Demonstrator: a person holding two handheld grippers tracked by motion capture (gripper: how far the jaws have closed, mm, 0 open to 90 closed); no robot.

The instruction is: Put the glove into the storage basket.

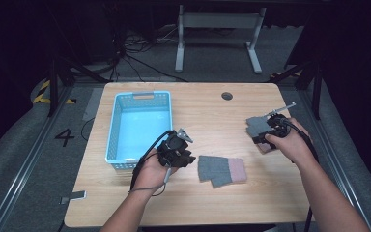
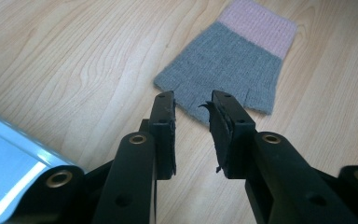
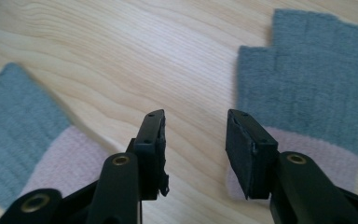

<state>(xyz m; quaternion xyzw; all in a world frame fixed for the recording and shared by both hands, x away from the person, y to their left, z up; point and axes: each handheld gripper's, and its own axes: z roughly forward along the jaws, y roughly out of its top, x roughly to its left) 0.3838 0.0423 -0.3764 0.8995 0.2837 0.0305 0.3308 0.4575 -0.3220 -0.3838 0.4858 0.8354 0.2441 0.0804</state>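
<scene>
From above, the left gripper (image 1: 186,157) is seen beside a glove (image 1: 222,170) at mid-table, near the basket (image 1: 113,140); the right gripper (image 1: 265,133) is over a second glove (image 1: 257,125). In the left gripper view, narrowly parted empty jaws are aimed at the glove (image 2: 233,70). In the right gripper view, wider empty jaws are held over bare table (image 3: 121,60) between both gloves.

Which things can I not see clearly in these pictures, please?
- Right glove, high view: the right gripper and its hand cover its cuff end.
- Same glove, right gripper view: the right edge cuts it off.
- Middle glove in the right gripper view: left edge cuts it off.
- Blue basket, left gripper view: a corner only, behind the left gripper.
</scene>
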